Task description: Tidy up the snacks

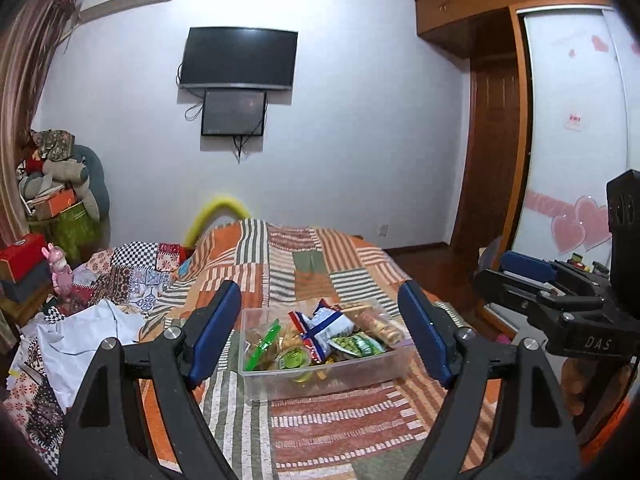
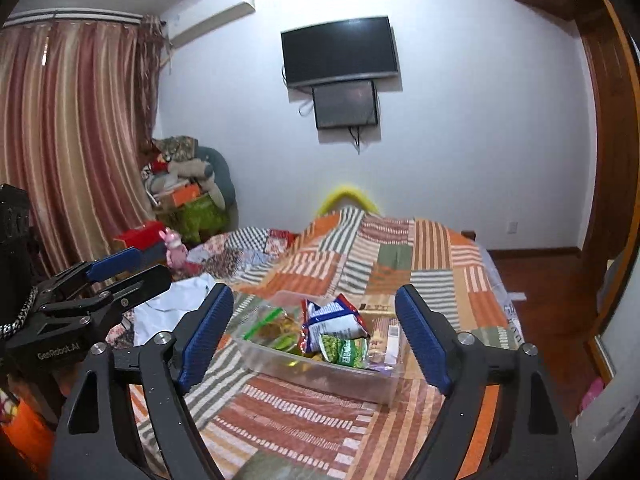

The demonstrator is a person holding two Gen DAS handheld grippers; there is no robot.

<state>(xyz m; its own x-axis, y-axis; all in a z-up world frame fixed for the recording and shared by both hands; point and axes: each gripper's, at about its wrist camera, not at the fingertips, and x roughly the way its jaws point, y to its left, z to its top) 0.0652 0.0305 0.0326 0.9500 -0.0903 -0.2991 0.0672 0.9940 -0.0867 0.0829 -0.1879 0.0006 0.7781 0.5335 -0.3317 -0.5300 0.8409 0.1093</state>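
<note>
A clear plastic box (image 1: 256, 384) stands on the patchwork bed cover, and it also shows in the right wrist view (image 2: 256, 354). It holds several snack packs: a blue, white and red bag (image 1: 326, 322) (image 2: 336, 316), a green pea pack (image 1: 358, 345) (image 2: 346, 350), a green-edged clear bag (image 1: 262, 344) (image 2: 264, 322) and a green jelly cup (image 1: 294, 358). My left gripper (image 1: 322, 338) is open and empty, hovering just before the box. My right gripper (image 2: 316, 338) is open and empty, also before the box. Each gripper shows at the edge of the other's view.
The bed cover (image 1: 320, 420) spreads in front of the box. Crumpled white cloth (image 1: 88, 336) and patterned bedding lie to the left. A pink toy rabbit (image 1: 60, 268) and red box (image 1: 22, 256) stand at the left. A wardrobe (image 1: 568, 140) is at right.
</note>
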